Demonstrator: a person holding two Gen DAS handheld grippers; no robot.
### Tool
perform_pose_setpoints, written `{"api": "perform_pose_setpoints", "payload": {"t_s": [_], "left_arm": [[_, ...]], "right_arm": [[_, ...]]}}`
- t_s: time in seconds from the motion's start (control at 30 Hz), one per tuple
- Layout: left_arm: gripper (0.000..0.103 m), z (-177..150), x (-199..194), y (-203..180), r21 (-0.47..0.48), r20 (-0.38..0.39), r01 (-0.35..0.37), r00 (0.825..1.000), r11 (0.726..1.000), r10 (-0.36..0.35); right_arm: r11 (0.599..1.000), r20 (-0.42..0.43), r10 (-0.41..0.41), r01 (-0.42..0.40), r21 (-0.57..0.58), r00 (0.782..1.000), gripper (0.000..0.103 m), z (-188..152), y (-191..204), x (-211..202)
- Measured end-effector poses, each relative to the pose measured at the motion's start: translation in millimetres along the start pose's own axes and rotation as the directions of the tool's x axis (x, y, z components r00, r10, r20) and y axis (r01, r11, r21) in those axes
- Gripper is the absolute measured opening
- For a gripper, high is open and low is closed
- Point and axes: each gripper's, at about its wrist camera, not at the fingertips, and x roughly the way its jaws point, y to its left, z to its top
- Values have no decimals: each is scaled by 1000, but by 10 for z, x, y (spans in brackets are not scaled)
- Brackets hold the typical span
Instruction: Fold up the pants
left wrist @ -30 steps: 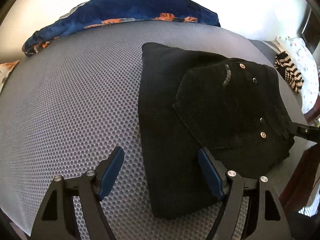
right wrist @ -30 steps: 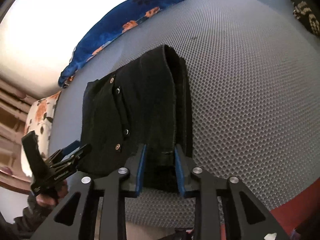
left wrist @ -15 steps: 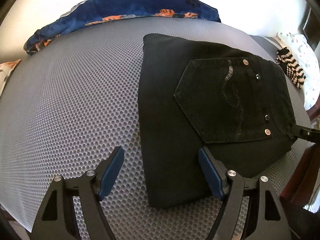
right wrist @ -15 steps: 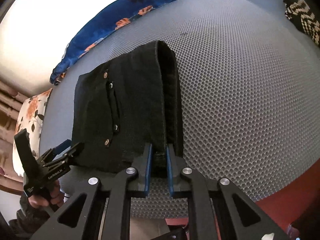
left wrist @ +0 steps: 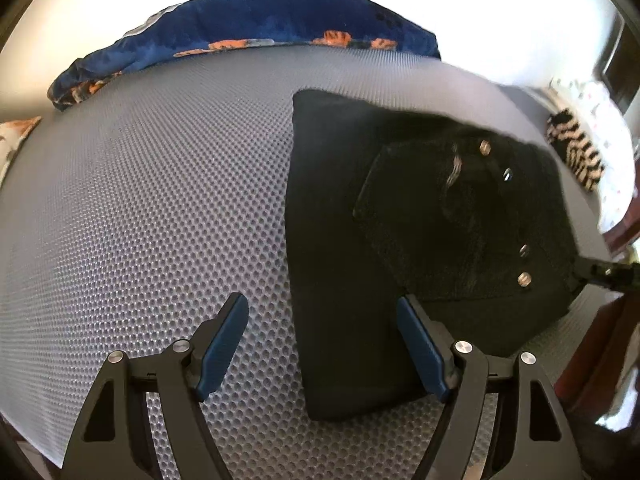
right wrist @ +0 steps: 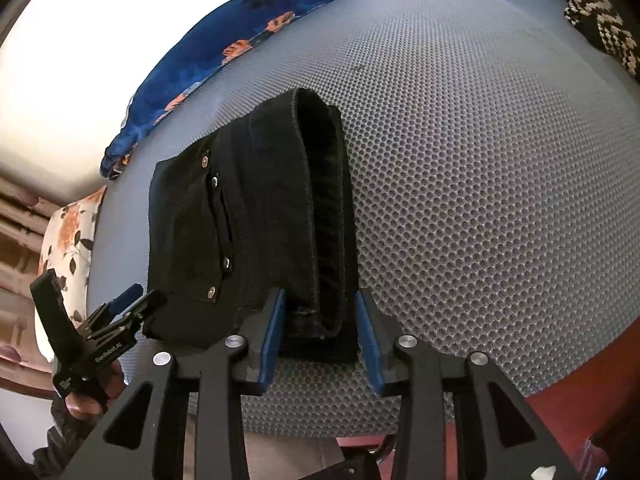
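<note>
Right wrist: pants point(right wrist: 256, 224) lengthwise, away.

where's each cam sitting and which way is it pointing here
Left wrist: on the left tool, angled down over the grey mat at the folded black pants; its open fingers show.
Right wrist: on the right tool, angled down at the pants' near edge between its opening fingers; the left tool and a hand show.
Shared: pants, mat, blue blanket.
</note>
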Motion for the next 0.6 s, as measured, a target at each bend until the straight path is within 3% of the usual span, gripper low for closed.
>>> {"api": "perform_pose_setpoints", "payload": {"t_s": [0.1, 0.33, 0.6], "left_arm": [[77, 70, -57, 115, -57, 14, 53, 999, 997, -52], [77, 163, -42, 313, -156, 2, 128, 992, 979, -129], [77, 212, 54, 347, -213, -26, 175, 982, 961, -185]], "right_arm": [[1000, -2, 10, -10, 2, 1000, 43, 69, -6, -16], [999, -2, 50, -50, -2, 999, 49, 270, 18, -69], [997, -5, 69, -69, 26, 998, 49, 377, -48, -9]]}}
